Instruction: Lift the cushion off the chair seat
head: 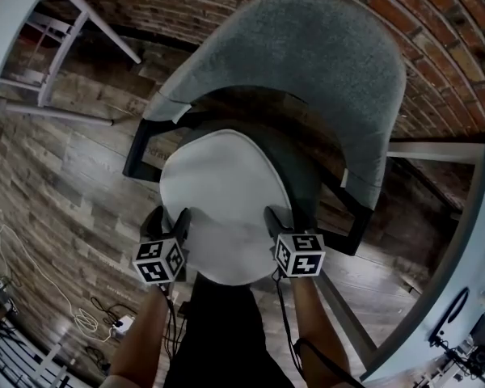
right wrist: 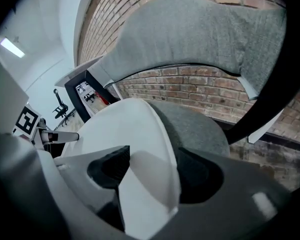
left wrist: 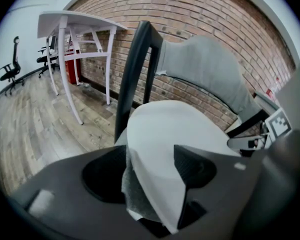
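A round white cushion [head: 222, 192] lies on the dark grey seat [head: 303, 172] of a chair with a grey curved backrest [head: 307, 63]. My left gripper [head: 168, 219] straddles the cushion's near left rim and my right gripper [head: 287, 218] straddles its near right rim. In the left gripper view the cushion [left wrist: 175, 129] runs between the wide-set jaws of the left gripper [left wrist: 150, 169], its grey underside showing. In the right gripper view the cushion's rim [right wrist: 125, 129] sits loosely between the spread jaws of the right gripper [right wrist: 150, 171], beside the seat [right wrist: 195, 129]. Both grippers are open.
A white table [head: 8, 23] with thin legs stands at the upper left, also in the left gripper view [left wrist: 80, 21]. Another table edge [head: 469, 249] curves along the right. Cables [head: 81, 314] lie on the wooden floor. A brick wall [left wrist: 200, 19] runs behind the chair.
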